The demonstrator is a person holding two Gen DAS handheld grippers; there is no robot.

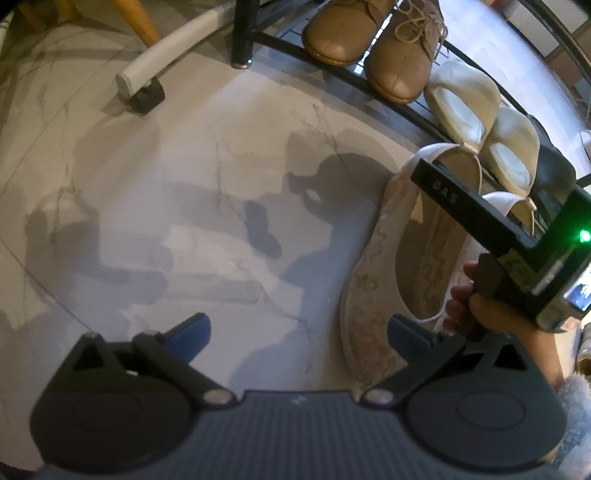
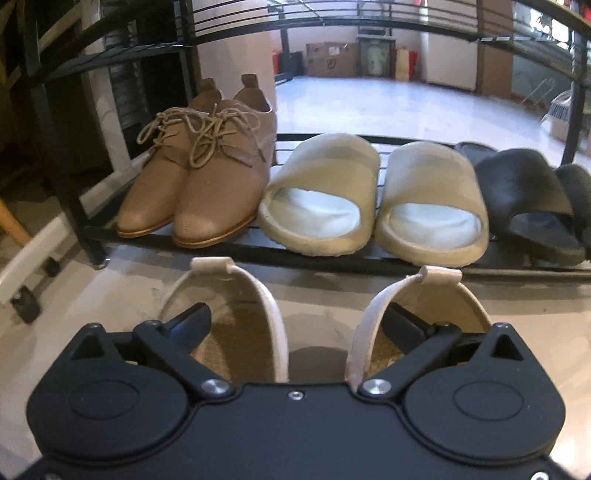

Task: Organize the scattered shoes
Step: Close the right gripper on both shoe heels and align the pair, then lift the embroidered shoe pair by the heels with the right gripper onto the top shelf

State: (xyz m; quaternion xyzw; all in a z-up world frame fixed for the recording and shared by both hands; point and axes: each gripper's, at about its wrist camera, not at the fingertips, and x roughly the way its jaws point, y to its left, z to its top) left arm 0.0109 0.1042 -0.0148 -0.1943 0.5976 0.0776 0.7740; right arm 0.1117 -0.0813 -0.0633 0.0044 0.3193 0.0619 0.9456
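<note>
Two pale patterned slip-on shoes [image 1: 376, 266] lie side by side on the floor in front of the black shoe rack [image 2: 332, 258]. In the right wrist view their heels [image 2: 229, 295] point at the rack. My right gripper [image 2: 299, 325] is open, one finger inside each shoe, spanning both inner walls. My left gripper [image 1: 299, 332] is open and empty above bare floor, left of the shoes. The right gripper's body [image 1: 517, 229] shows over the shoes in the left wrist view.
The rack's bottom shelf holds tan lace-up shoes [image 2: 199, 177], beige slides [image 2: 373, 199] and black slides [image 2: 532, 203]. A white bar on a black foot [image 1: 147, 77] and a wooden chair leg [image 1: 136, 22] stand on the marble floor at left.
</note>
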